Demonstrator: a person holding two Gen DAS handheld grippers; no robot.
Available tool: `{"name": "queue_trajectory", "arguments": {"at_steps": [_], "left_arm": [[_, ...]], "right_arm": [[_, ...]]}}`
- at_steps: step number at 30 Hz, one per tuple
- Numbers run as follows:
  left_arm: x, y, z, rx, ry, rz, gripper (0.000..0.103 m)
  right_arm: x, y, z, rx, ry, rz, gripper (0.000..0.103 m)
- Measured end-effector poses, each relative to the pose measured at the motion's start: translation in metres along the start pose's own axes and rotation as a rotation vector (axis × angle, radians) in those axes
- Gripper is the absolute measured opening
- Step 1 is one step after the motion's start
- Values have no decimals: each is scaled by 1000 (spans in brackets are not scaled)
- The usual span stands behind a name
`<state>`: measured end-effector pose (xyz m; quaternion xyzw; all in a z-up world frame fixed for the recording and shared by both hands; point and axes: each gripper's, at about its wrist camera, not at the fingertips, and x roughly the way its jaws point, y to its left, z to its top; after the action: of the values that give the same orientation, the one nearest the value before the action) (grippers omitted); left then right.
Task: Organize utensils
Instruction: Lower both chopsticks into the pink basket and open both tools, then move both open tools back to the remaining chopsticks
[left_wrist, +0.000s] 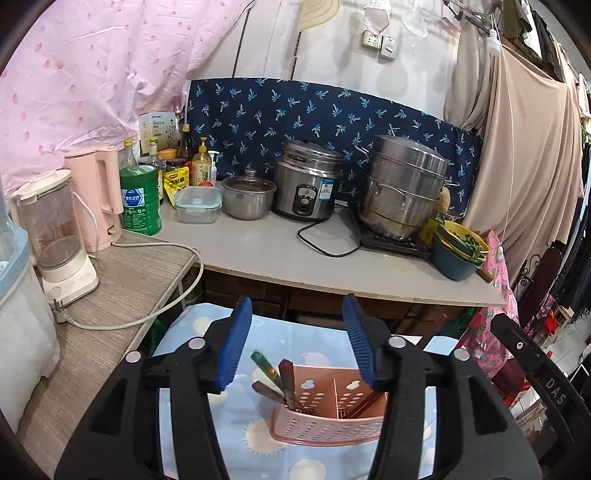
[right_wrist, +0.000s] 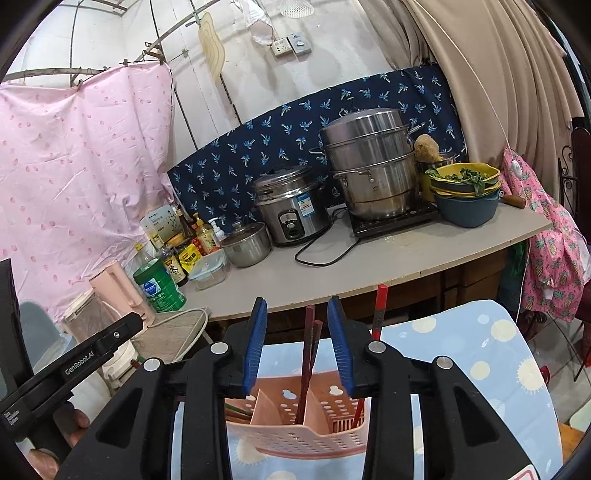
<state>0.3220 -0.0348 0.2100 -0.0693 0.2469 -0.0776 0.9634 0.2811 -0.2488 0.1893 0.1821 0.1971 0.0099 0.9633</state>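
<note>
A pink perforated utensil holder (left_wrist: 332, 417) stands on a light blue patterned cloth (left_wrist: 192, 332). Several spoon handles (left_wrist: 273, 376) stick out of its left compartment, and dark chopsticks (left_wrist: 364, 402) lean in its right one. My left gripper (left_wrist: 297, 317) is above the holder, open, with nothing between its blue pads. In the right wrist view the holder (right_wrist: 295, 428) sits below my right gripper (right_wrist: 297, 317). Two dark red chopsticks (right_wrist: 308, 350) stand between its parted pads, with a gap on each side. A brighter red chopstick (right_wrist: 380, 310) rises just outside its right finger.
Behind is a grey counter (left_wrist: 280, 254) with a rice cooker (left_wrist: 306, 184), a steel steamer pot (left_wrist: 402, 188), stacked bowls (left_wrist: 458, 251), a small lidded pot (left_wrist: 247, 195), bottles and a green tin (left_wrist: 140, 199). A blender (left_wrist: 59, 236) and pink kettle (left_wrist: 98, 195) stand left.
</note>
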Motion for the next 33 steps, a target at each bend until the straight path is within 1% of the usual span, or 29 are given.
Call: {"name": "queue_trajectory", "arguments": {"at_steps": [3,6,14,19,26,27,33], "left_arm": [[-9,0,-2,5,-3,0,51],[-19,0,-5,11,-5,5,55],[-49,-2,-20,40,-1,4,57],[-66,-3,-37,58,14,10,57],[-85,2,-71,76,60,26,57],[-87,3,-77,77,65,27,57],[-104,8,-112,98,111,15,57]], "right_arm": [[-10,1,-1,3,-1,10,34],[-20,5,-6,-6,1,12,35],[-52,13,-28,-31,31,28,38],[-78,11,-45,-35,50,38,38],[-109,1,-85,-41,100,22,39],[-109,1,-85,-41,100,22,39],[-128,-8,-126,-52,158,-8,39]]}}
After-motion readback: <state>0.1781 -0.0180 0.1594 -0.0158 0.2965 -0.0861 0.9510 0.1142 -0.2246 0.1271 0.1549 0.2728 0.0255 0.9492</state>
